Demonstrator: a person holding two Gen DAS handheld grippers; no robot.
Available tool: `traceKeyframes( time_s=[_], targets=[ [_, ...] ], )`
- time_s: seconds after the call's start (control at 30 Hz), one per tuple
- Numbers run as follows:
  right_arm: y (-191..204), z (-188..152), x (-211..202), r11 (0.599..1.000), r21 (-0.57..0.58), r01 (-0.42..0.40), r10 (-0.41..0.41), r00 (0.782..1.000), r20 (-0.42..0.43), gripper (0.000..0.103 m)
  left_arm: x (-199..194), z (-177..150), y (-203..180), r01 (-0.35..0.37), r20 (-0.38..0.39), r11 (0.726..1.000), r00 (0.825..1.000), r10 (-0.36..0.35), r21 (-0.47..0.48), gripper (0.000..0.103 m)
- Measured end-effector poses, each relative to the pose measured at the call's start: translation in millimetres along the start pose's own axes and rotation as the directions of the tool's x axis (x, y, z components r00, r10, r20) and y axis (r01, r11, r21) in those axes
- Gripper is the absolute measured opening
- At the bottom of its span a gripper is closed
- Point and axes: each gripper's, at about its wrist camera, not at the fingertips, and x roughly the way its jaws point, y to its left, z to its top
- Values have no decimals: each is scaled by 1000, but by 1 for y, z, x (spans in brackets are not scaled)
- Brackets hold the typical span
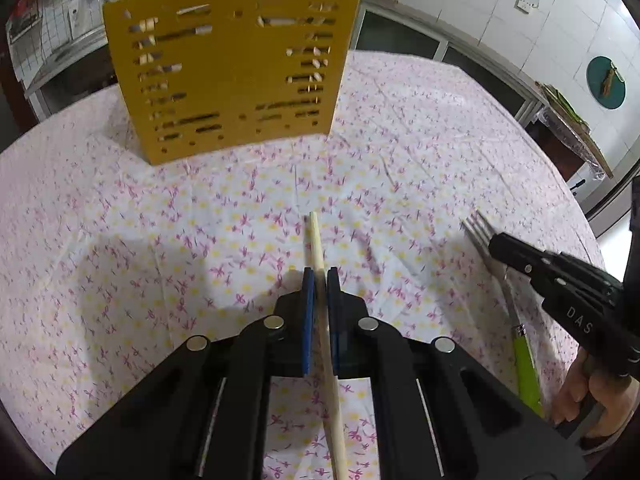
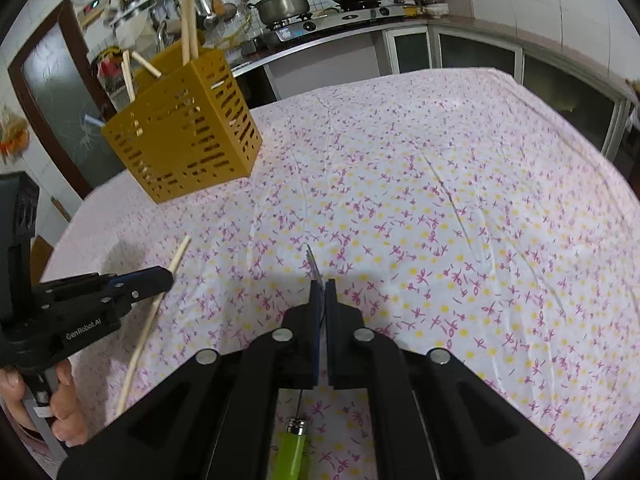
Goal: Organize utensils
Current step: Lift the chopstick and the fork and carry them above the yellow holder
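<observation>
Yellow perforated plastic forms the utensil holder (image 1: 232,76), which stands at the far left of the surface (image 1: 420,128) under a white cloth printed with pink and yellow flowers. Several pale wooden chopsticks (image 2: 189,24) already stand in it, leaning out over its rim.

In the left wrist view, the left gripper (image 1: 319,280) has its blue-padded fingers (image 1: 307,304) drawn in close on a single wooden chopstick (image 1: 320,264). The stick runs lengthwise through the narrow gap between the pads, its far tip reaching a little past the fingertips toward the holder and its near end passing back under the gripper body. From the right wrist view the same chopstick slants across the cloth, clamped near its far end, with the near end low by the person's left hand (image 2: 60,408).

The right gripper (image 2: 320,284) is closed tight on a fork (image 1: 486,240) with a lime-green handle (image 2: 294,452). The fingers pinch the metal neck just behind the tines; the tines poke out beyond the fingertips, and the green handle trails back beneath the gripper toward the person's right hand (image 1: 580,404). The fork sits to the right of the chopstick, well apart from it, and both are nearer than the holder.
</observation>
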Motion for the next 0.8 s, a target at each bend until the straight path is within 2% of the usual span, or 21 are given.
traceKeyframes(
  time_s=[0.13,0.37,0.5,0.7,0.8],
  targets=[
    [2,2,3,1000,-6,2,-2,999,-35,6,1,-2,0,-5,-5,1000,1000,5,11,5],
    [7,7,8,998,-31,49,-52,996,-73,5,6,3,-4,-16,-49,999,999,18,48,6],
    [8,10,4,999,-25,48,-50,995,-83,3,7,6,-5,-8,-53,998,999,11,58,5],
    [12,15,-20,1000,0,13,-13,1000,-27,3,-27,6,8,14,45,1000,999,-16,26,4],
    [21,18,-33,1000,-11,3,-3,1000,12,3,-53,7,15,35,118,999,992,-37,23,4]
  ],
)
